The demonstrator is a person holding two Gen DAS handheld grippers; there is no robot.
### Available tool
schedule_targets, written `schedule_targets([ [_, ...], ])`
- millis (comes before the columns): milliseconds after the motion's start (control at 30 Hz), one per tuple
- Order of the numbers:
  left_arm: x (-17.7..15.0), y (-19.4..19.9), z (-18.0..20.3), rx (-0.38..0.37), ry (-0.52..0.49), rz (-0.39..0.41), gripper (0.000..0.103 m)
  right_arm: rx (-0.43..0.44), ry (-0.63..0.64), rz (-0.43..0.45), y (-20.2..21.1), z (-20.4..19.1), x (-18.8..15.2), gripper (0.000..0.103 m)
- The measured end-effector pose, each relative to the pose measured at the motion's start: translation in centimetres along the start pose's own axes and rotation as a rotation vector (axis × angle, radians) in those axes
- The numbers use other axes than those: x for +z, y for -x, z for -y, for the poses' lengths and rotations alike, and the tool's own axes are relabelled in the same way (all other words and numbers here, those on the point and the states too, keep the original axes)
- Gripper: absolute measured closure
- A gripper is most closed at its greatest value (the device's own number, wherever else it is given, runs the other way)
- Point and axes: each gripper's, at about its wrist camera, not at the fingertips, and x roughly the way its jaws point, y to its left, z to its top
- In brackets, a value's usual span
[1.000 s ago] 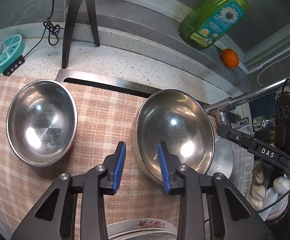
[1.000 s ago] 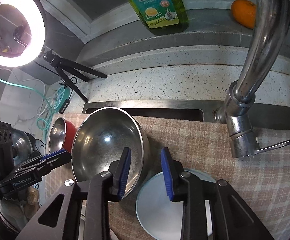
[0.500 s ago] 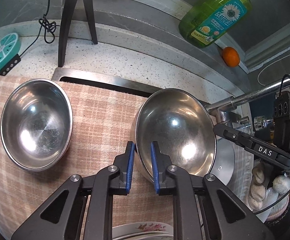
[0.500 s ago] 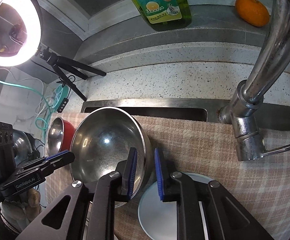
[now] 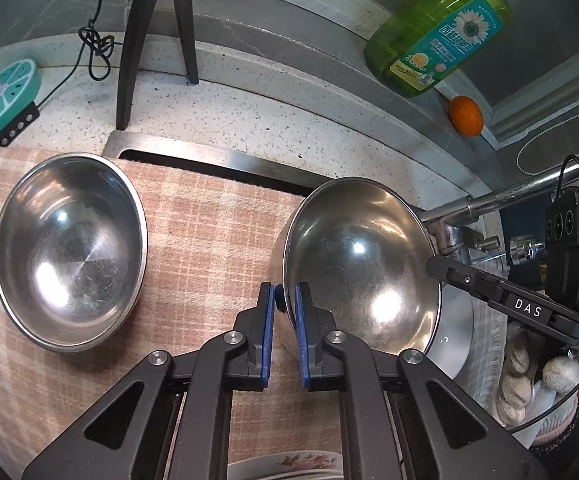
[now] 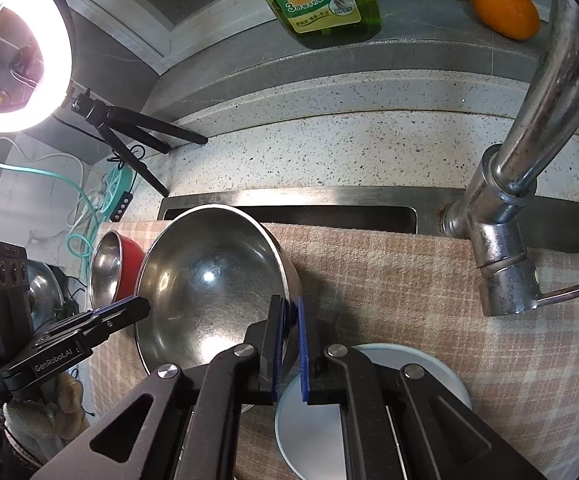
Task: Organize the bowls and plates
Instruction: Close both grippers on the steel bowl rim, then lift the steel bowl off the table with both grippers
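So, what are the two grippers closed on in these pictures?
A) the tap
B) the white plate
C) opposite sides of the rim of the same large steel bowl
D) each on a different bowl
C: the left gripper pinches the near rim of the large steel bowl, and the right gripper pinches the rim on its other side, with blue pads on either side of the wall.

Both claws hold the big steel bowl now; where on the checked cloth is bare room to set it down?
The widest bare patch of checked cloth lies between the held bowl and the smaller steel bowl. Another lies between faucet base and white plate. It is crowded near the floral plate.
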Motion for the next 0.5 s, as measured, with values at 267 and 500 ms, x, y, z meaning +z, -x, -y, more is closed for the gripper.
schedule_targets([
  [267, -0.18, 0.18, 0.19, 0.006, -0.006, 0.010, 0.094, 0.000, -0.014, 0.002, 0.07, 0.16, -0.11, 0.097],
  [500, -0.41, 0.61, 0.36, -0.008, -0.008, 0.014, 0.094, 0.004, -0.034, 0.005, 0.66, 0.36, -0.41, 0.097],
])
